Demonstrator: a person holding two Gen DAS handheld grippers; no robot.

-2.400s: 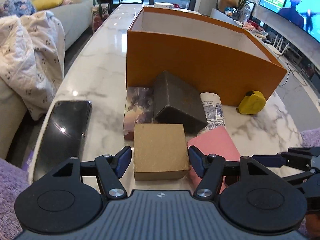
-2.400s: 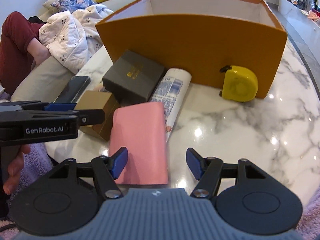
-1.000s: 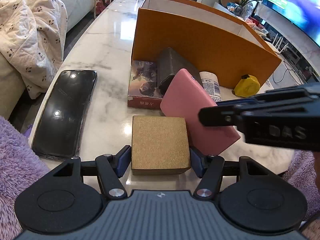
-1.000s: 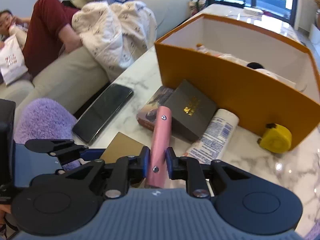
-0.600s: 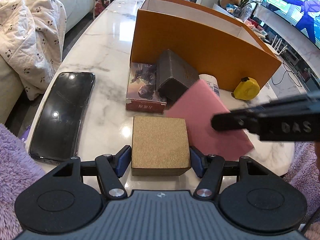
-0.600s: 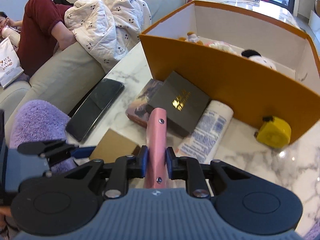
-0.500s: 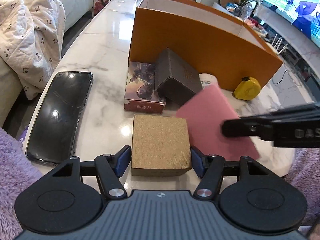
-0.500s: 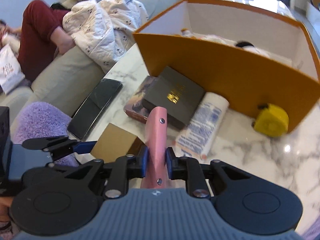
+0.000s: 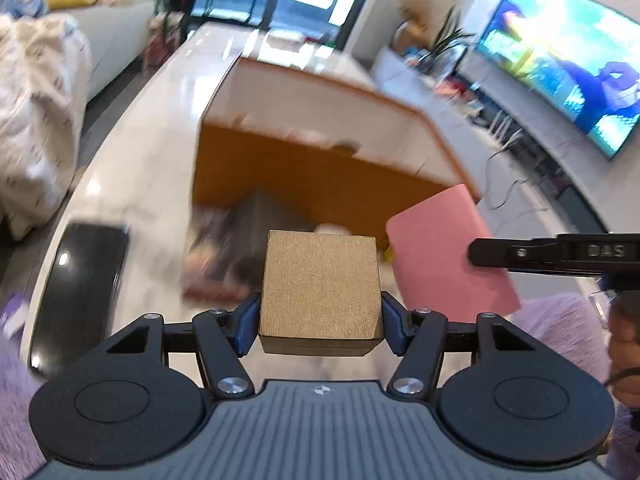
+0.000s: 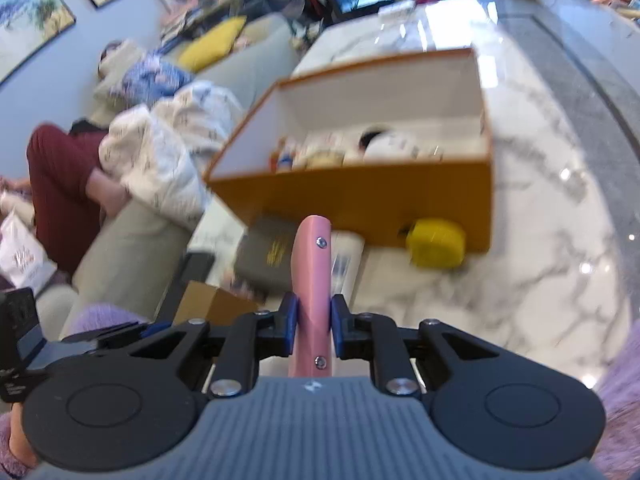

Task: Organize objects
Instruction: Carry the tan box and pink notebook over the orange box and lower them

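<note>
On the marble table [image 10: 552, 240] stands the open orange box [image 10: 360, 196] with small items, blurred, inside; a dark box [image 10: 268, 256], a white tube [image 10: 344, 260] and a yellow tape measure [image 10: 436, 242] lie against its near wall, and a phone [image 9: 80, 268] lies well to the left. The left gripper [image 9: 320, 318] is clamped on a tan box [image 9: 320, 292], held clear of the table in front of the orange box. The right gripper [image 10: 312, 326] pinches a pink case [image 10: 314, 280] edge-on, also raised, just right of the tan box.

Left tongs [image 9: 319, 318] are clamping the tan box [image 9: 320, 294]; right tongs [image 9: 474, 250] are gripping the pink case [image 9: 436, 240] near the orange bin [image 9: 320, 176].
</note>
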